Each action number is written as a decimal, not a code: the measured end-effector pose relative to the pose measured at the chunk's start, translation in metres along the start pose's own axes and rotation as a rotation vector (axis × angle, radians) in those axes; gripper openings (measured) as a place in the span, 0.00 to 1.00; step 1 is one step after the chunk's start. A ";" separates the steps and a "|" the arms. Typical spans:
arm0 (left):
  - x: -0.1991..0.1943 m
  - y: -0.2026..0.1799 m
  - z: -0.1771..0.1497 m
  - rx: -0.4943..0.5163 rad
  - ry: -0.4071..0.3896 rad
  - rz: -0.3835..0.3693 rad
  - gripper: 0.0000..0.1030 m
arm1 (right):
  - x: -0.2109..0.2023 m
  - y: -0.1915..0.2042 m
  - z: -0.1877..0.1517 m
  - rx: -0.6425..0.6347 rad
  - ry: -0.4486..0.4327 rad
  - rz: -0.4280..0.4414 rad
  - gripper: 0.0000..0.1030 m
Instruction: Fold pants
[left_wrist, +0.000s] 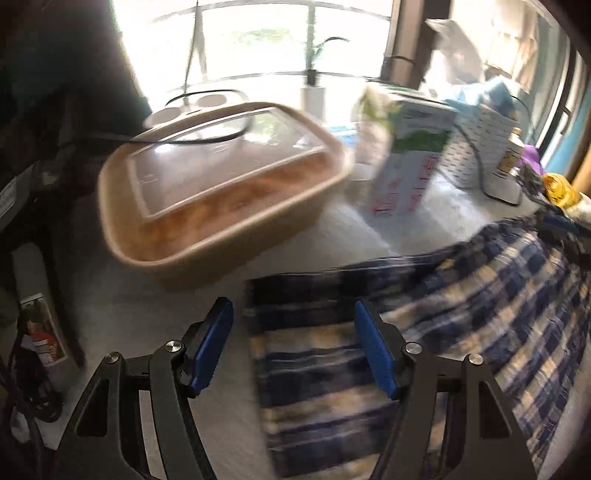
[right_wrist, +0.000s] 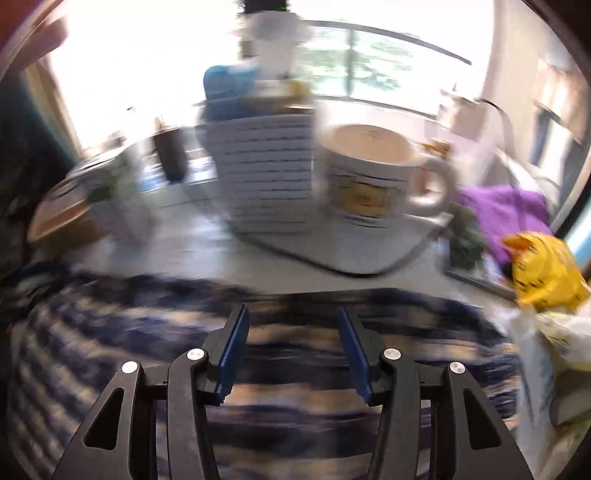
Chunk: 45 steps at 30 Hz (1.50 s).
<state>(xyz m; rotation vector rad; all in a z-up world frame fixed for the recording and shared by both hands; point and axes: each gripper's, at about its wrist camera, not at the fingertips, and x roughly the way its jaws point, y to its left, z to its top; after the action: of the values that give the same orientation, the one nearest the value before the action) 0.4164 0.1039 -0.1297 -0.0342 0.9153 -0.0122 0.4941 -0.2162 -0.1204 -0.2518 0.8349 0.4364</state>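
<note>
Here, both claws tilt down over the plaid pants (left_wrist: 461, 295) on the table (left_wrist: 155, 314). The left claw (left_wrist: 293, 345) and right claw (right_wrist: 291, 354) are spread, pinching nothing. The pants' long axis cannot be told.

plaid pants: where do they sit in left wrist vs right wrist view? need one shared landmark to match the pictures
Left wrist: plaid pants fill the lower right, running under the right fingertip.
Right wrist: plaid pants span the whole lower half, under both fingers.
Shared landmark: white slotted basket, far right in the left view, centre in the right.
</note>
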 end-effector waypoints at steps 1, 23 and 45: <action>0.004 0.004 0.000 -0.007 0.008 0.011 0.66 | 0.008 0.008 0.000 -0.024 0.021 -0.003 0.51; -0.095 -0.046 -0.081 0.016 -0.111 -0.074 0.66 | -0.106 -0.053 -0.108 0.223 -0.125 -0.192 0.72; -0.113 -0.038 -0.121 -0.115 -0.055 0.004 0.66 | -0.089 -0.116 -0.164 0.540 -0.133 0.021 0.79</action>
<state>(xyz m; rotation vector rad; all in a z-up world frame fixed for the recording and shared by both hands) 0.2520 0.0662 -0.1122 -0.1386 0.8600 0.0448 0.3874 -0.4057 -0.1540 0.2837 0.7946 0.2309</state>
